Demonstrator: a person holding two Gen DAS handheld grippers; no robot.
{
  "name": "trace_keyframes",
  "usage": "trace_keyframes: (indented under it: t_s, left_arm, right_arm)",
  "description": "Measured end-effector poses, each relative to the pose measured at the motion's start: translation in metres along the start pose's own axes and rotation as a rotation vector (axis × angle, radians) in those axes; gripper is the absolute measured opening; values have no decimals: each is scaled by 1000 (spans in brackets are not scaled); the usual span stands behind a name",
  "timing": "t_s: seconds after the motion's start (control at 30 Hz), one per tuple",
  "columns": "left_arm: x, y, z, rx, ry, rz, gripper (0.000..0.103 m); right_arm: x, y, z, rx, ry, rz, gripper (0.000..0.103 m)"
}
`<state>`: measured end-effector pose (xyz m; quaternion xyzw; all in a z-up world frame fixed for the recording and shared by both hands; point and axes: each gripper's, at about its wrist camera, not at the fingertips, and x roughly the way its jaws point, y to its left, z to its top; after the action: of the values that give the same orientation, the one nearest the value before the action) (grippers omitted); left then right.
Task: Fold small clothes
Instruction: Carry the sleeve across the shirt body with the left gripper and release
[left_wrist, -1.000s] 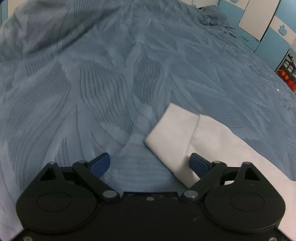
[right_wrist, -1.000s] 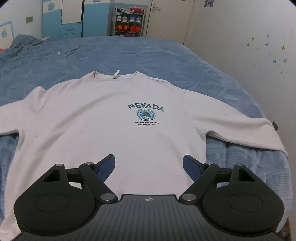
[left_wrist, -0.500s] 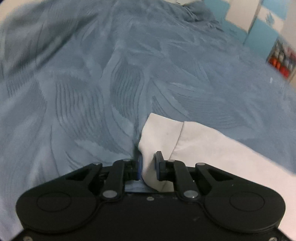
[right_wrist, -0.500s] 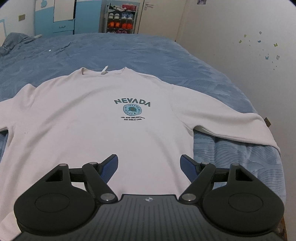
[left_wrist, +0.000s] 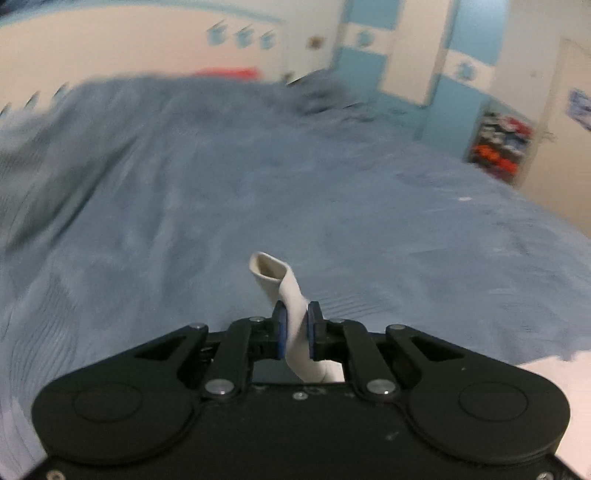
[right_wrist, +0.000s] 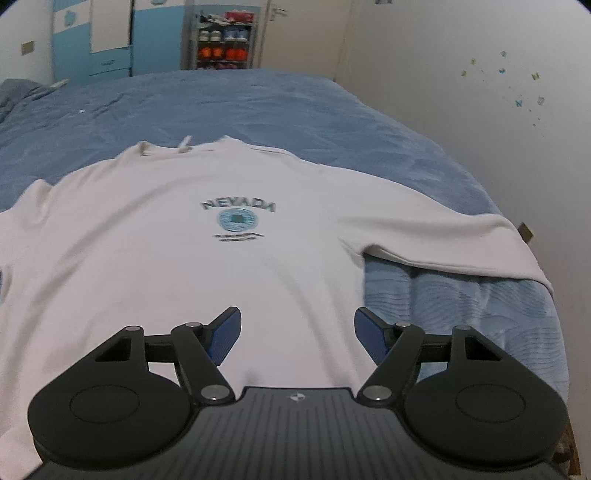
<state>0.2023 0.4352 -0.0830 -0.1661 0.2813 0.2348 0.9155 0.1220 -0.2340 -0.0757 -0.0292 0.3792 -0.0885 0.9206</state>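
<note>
Cuff (left_wrist: 271, 271) now up off the bed (left_wrist: 184, 221), pinched in the left gripper (left_wrist: 294, 319). Half a second back, same pinch but down low with the sleeve end flat on the blue cover; a full second back, jaws spread wide beside it. Now blue pads (left_wrist: 279, 325) pressed on the white sleeve with the open cuff mouth poking up and forward past the tips. Whole left view blurred, tilted higher too, showing wall and wardrobe (left_wrist: 410, 55) past the bed instead of mostly cover.

Right side barely different. Right gripper (right_wrist: 297, 332) hovering over the lower front of the shirt (right_wrist: 166, 258), jaws spread wide, nothing between them, same as in both earlier shots. Shirt spread flat on the bed, chest up, NEVADA print (right_wrist: 238, 216) facing the camera, collar at the far end. Right-hand sleeve (right_wrist: 443, 240) stretched out toward the bed edge near the wall, lying flat. Left edge of the shirt running out of frame in that view.

Containers: only the shoe shelf (right_wrist: 221, 38) at the back of the room, rows of shoes in it, orange pairs in the middle; too small for more.
</note>
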Motion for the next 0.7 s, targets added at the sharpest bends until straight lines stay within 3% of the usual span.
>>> trace_keyframes:
  t_s: [0.17,0.3,0.43,0.57,0.7]
  left_arm:
    - [-38,-100,4,112,-79,-154,9]
    - [-70,-201,-9,244,-118,-264,9]
    - [-91,-306,-28,307,-124,-414,9]
    - [-111,-427,-66,437,-136,-558,9]
    - [-122,-527,-112,497,-62,-736,9]
  right_arm:
    - [13,-25,2,-16,-3,-51,82]
    - [35,-58,3,1,1,-53,82]
    - [59,-100,0,53,17,-60,83]
    - [73,-134,-6,100,30,-41,82]
    - [82,-153,-11,143,30,-22,82]
